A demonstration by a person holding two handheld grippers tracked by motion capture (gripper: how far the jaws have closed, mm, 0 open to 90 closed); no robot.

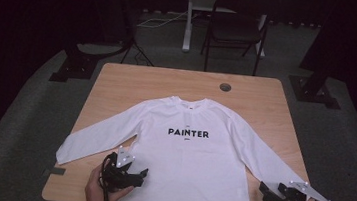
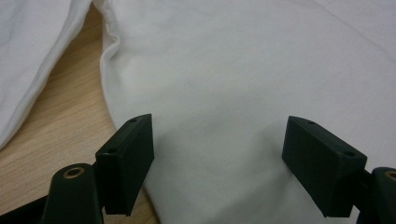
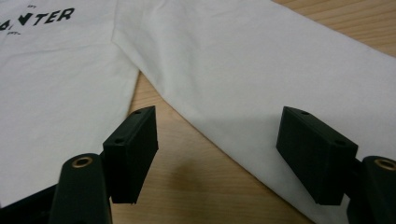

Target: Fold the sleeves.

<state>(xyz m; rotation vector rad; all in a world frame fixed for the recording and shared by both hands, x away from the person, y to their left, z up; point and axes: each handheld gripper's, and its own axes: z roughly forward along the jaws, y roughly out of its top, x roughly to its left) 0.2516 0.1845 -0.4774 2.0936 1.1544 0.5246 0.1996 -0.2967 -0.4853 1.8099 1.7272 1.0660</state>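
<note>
Nearest you, at the worktop's [image 1: 118, 76] front edge, your left gripper [image 1: 134, 172] sits over the bottom left part of the white long-sleeved T-shirt [image 1: 188, 157]. In the left gripper view its jaws stand wide apart, released, with the shirt's side seam and body [image 2: 243, 93] lying between and beyond them; nothing is pinched, and I cannot tell whether the pads touch the cloth.

Your right gripper [image 1: 270, 189] rests near the front right corner, just beside the end of the right sleeve [image 1: 265, 160]. In the right gripper view its jaws are likewise spread and empty, straddling the sleeve's lower edge [image 3: 243, 93], with bare wood under the left jaw.

The shirt lies flat, face up, collar towards the far edge, its "PAINTER" print [image 1: 188, 132] readable from your side. Each sleeve runs diagonally out and down towards a front corner. The right sleeve's long axis points almost straight at your right gripper, so that hand is nearer to it, and any grasp there would probably close across the sleeve's width.
</note>
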